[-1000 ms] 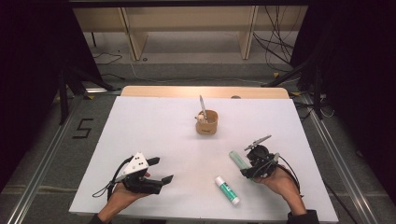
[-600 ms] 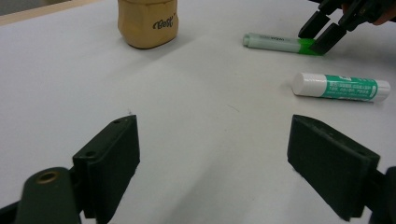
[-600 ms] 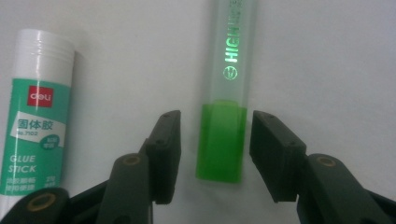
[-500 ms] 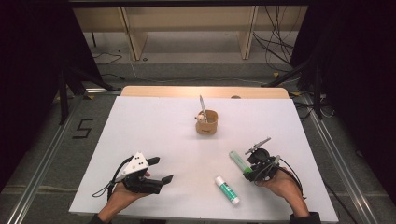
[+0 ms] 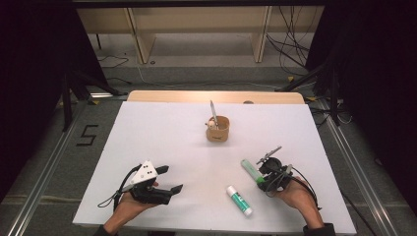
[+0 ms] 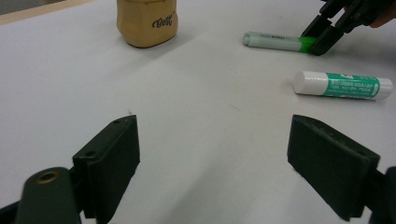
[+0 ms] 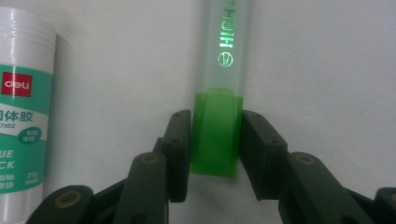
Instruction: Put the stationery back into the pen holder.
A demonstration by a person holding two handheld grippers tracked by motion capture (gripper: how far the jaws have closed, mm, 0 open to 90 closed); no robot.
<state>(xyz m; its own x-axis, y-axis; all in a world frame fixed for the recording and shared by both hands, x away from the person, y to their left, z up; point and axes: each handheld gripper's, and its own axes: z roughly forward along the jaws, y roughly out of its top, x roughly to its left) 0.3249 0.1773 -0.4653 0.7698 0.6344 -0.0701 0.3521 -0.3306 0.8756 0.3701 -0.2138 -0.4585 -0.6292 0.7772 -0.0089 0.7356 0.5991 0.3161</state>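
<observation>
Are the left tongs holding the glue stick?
No, the left tongs stand wide open over bare table, with the glue stick lying beyond them.

1. Highlighter (image 7: 223,88), clear barrel with green cap: embossed lettering along the barrel, legible part "HIGH", with a small round symbol below it.
2. Glue stick (image 7: 21,112), white and teal label: red patch reading "deli"; Chinese characters "体胶"; number "7102"; partial letters "UE" and "CK".
3. Tan cup (image 6: 147,21): dark script logo, seemingly "Best".
4. Floor left of the bench: black figure "5" (image 5: 87,135).
</observation>
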